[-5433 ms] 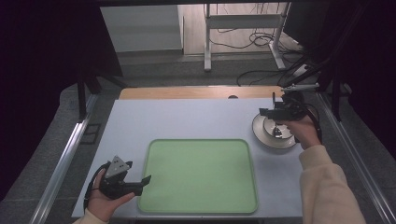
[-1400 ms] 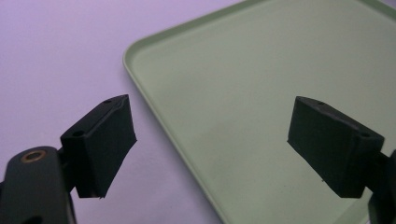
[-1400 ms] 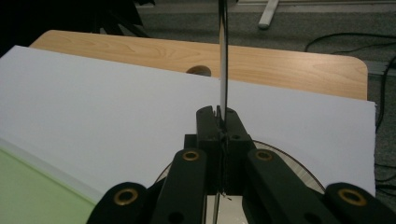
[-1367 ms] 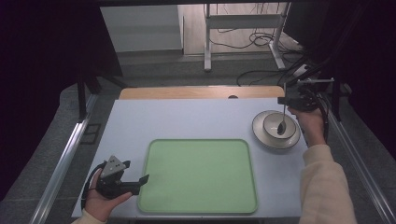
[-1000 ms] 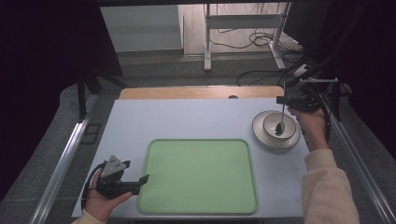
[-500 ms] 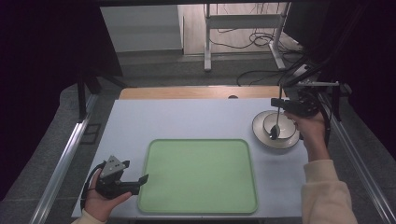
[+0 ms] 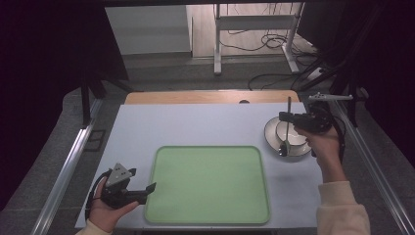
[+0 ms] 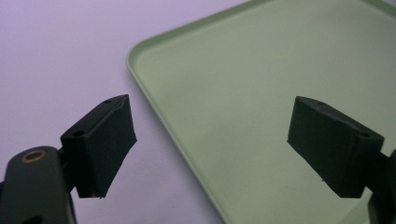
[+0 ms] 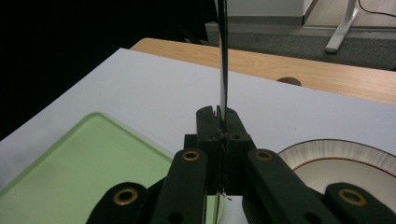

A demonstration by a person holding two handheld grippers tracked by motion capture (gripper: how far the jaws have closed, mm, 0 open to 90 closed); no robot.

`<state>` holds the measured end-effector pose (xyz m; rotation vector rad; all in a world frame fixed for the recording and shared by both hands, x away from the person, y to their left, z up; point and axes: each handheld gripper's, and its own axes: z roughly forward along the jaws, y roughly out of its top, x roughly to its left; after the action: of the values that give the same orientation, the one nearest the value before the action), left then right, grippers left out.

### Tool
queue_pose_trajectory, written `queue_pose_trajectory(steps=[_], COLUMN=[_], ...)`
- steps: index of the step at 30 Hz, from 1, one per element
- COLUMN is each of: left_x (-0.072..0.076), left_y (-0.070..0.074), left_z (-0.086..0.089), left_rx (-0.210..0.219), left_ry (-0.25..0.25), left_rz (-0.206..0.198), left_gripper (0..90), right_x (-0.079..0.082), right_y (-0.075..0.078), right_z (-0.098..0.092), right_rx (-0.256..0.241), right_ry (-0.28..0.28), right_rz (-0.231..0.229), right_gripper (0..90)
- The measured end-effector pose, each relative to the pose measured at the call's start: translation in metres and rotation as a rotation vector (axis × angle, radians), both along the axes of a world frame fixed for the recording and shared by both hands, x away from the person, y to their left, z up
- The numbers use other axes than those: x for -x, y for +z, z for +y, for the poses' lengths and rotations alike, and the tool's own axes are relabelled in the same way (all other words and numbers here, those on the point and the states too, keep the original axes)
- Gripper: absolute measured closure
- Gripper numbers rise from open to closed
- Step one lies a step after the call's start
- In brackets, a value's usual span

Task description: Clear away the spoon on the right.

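**Lifting the spoon clear of the bowl for transfer to the tray**

My right gripper point(image 7: 293, 119) has its jaws pressed together on the handle of a slim dark metal spoon point(image 7: 285, 142), which hangs almost upright: its handle stands above the jaws and its bowl end dangles just over the rim of the round white ceramic plate with a thin brown ring point(image 7: 272, 138), where a small white bowl point(image 7: 291, 134) sits. In the right gripper view the spoon handle point(image 9: 223, 70) runs straight up between the closed pads. My left gripper point(image 7: 128, 188) rests at the near left corner of the rectangular pale green plastic tray point(image 7: 210, 181), jaws spread wide and empty, one pad over the pale lilac tabletop point(image 8: 56, 56) and the other over the tray floor point(image 8: 243, 93). To do this step well, I judge that I should keep the squeeze firm so the thin handle cannot pivot, raise the spoon until its tip clears the plate rim, then carry it leftward low and level over the tray before lowering; a tilt or a brush against the bowl could knock the crockery
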<state>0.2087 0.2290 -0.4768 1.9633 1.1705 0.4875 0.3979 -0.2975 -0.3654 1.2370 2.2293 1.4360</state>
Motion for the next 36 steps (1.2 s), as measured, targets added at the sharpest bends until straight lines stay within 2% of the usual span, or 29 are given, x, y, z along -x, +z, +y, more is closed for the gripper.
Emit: queue_pose_trajectory(steps=[8,17,23,36], left_x=[0.001,0.003,0.002,0.002], left_y=[0.001,0.002,0.001,-0.001], left_z=[0.000,0.000,0.000,-0.001], left_rx=[0.002,-0.008,-0.008,-0.014], left_ry=[0.003,0.008,0.003,-0.008], left_rz=[-0.003,-0.019,-0.014,-0.008], left_gripper=[14.9,15.3,15.3,15.4], right_x=[0.009,0.015,0.023,0.042], right_y=[0.000,0.000,0.001,0.008], right_z=[0.007,0.003,0.002,0.016], right_rx=[-0.014,-0.035,-0.050,-0.050], right_ry=[0.041,0.052,0.060,0.104], right_rz=[-0.004,-0.008,-0.008,-0.036], right_gripper=[88.6,88.6,88.5,88.5])
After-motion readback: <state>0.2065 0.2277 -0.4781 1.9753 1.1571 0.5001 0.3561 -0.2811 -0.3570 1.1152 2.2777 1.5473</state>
